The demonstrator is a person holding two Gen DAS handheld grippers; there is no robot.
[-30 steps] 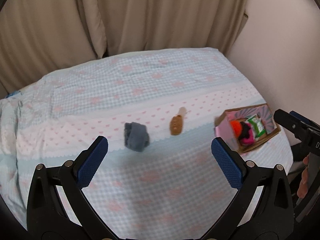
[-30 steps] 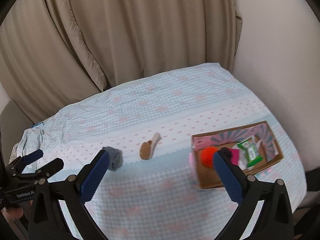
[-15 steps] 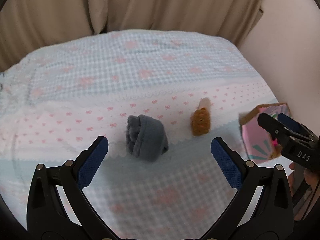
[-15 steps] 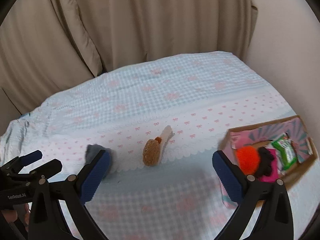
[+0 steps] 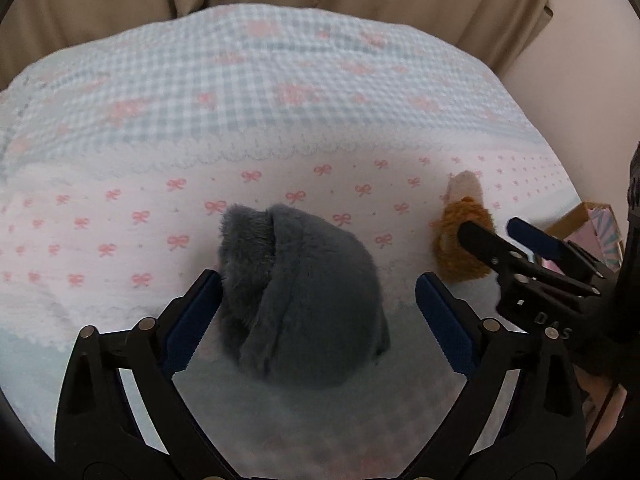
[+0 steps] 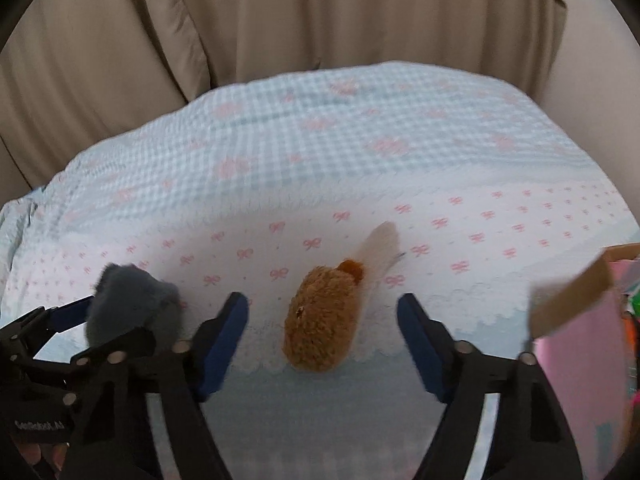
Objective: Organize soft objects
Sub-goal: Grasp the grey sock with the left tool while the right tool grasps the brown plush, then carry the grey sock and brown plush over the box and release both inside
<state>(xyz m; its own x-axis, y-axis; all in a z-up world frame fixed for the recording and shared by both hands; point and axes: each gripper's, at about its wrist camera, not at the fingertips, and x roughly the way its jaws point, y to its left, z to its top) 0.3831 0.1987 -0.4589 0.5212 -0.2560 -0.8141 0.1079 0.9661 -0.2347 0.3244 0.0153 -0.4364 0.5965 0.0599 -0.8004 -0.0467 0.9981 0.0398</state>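
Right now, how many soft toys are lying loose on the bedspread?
2. A grey plush lies between the open fingers of the left gripper; a brown plush lies between those of the right gripper. The box may hide more.

Both open grippers are now lower: left gripper (image 5: 318, 314) straddles the grey plush (image 5: 300, 300); right gripper (image 6: 322, 346) flanks the brown plush (image 6: 320, 320) at frame centre.

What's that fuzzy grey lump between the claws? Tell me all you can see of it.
The grey plush item looks like soft, furry fabric folded or rolled into a rounded bundle, with a thick cuff-like fold along its left side. It lies on the bow-patterned bedsheet, between the blue pads of the open left claw. The left pad looks very close to it; contact is unclear.
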